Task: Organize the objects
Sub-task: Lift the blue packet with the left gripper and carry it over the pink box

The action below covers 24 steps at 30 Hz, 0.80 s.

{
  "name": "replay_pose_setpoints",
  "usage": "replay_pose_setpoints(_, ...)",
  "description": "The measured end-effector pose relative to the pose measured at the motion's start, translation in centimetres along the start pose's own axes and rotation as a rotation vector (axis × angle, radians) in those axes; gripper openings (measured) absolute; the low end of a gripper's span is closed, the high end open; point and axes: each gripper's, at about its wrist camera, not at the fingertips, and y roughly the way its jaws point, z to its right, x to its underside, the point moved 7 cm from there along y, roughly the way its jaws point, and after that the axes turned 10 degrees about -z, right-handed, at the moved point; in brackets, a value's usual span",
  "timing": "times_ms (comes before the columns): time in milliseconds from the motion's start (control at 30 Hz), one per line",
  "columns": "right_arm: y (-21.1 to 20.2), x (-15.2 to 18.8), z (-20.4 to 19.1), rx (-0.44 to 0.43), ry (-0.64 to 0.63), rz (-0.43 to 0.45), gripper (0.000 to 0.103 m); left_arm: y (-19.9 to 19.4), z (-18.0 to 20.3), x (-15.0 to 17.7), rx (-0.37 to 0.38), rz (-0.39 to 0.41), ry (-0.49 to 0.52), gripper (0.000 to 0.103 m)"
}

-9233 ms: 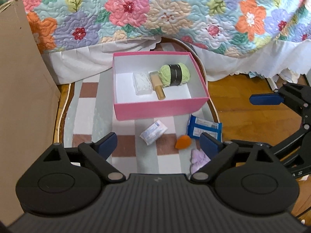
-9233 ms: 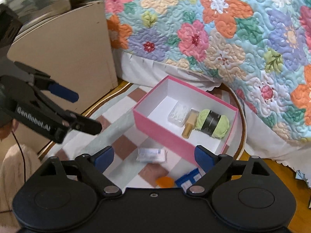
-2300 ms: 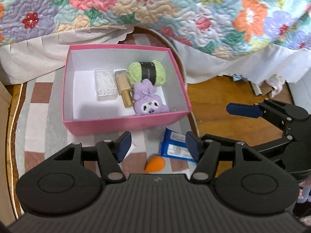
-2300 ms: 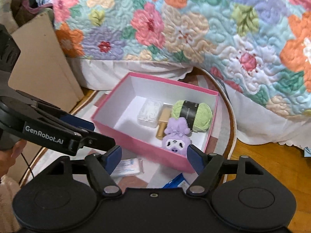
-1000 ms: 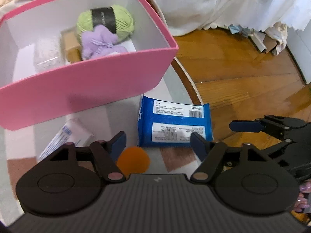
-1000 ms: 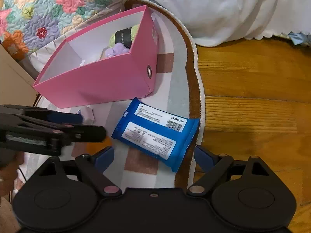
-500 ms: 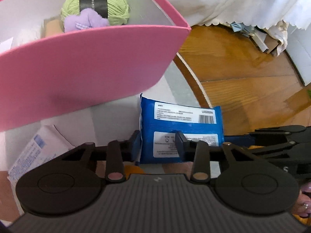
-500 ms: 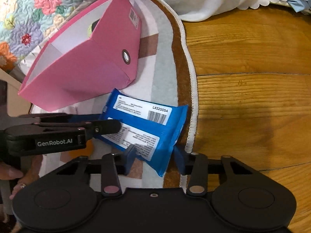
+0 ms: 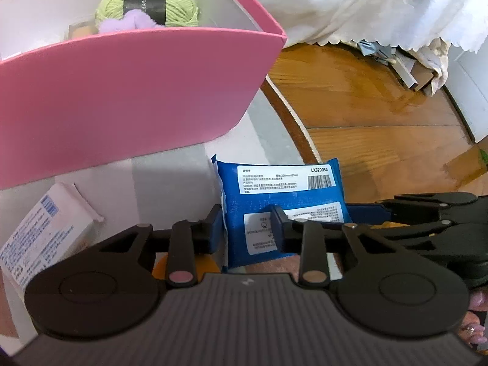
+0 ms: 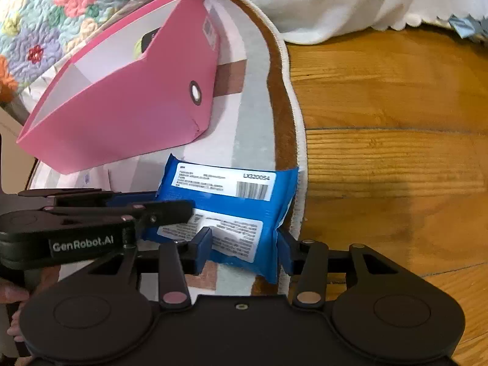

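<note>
Left wrist: pink box (image 9: 128,91) holding green yarn (image 9: 146,3), purple plush (image 9: 128,23). Left gripper (image 9: 247,225) jaws closing on blue pack (image 9: 283,195); right gripper (image 10: 244,250) jaws opening around it.

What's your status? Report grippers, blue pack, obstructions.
Left gripper closing on one end of blue pack. Right gripper opening, pack's other end between its fingers. Pack flat on rug. Pink box wall directly ahead.

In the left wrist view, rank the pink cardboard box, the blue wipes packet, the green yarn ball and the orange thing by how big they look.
1. Pink cardboard box
2. Blue plastic wipes packet
3. Green yarn ball, though it lies farther off
4. Orange thing, mostly hidden behind the gripper, so its true size is unsure
</note>
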Motion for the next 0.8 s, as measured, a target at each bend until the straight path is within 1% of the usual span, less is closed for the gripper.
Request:
replay_pose_setpoints(100, -0.9, 0.0, -0.7, 0.013, -0.014, 0.021, 0.048, -1.4, 0.1, -0.1, 0.044, 0.012, -0.030, 0.031)
replay_pose_setpoints(233, -3.2, -0.3, -1.4, 0.020, -0.040, 0.065, 0.049, -4.1, 0.8, -0.4, 0.050, 0.040, -0.017, 0.031)
replay_pose_setpoints(367, -5.6, -0.1, -2.6, 0.013, -0.064, 0.088, 0.053, -6.6, 1.4, 0.0, 0.071, 0.036, -0.024, 0.031)
replay_pose_setpoints(533, -8.0, 0.6, -4.3, -0.006, -0.094, 0.092, 0.056, -9.6, 2.3, 0.7, 0.057, 0.027, -0.009, 0.031)
replay_pose_setpoints(633, -9.4, 1.4, -5.4, -0.011, -0.109, 0.086, 0.057, -11.1, 2.5, 1.2, 0.057, 0.013, -0.027, 0.031)
replay_pose_setpoints(800, -11.3, 2.0, -7.9, -0.020, -0.167, 0.075, 0.059, -14.3, 2.4, 2.4, 0.046, 0.026, -0.040, 0.031)
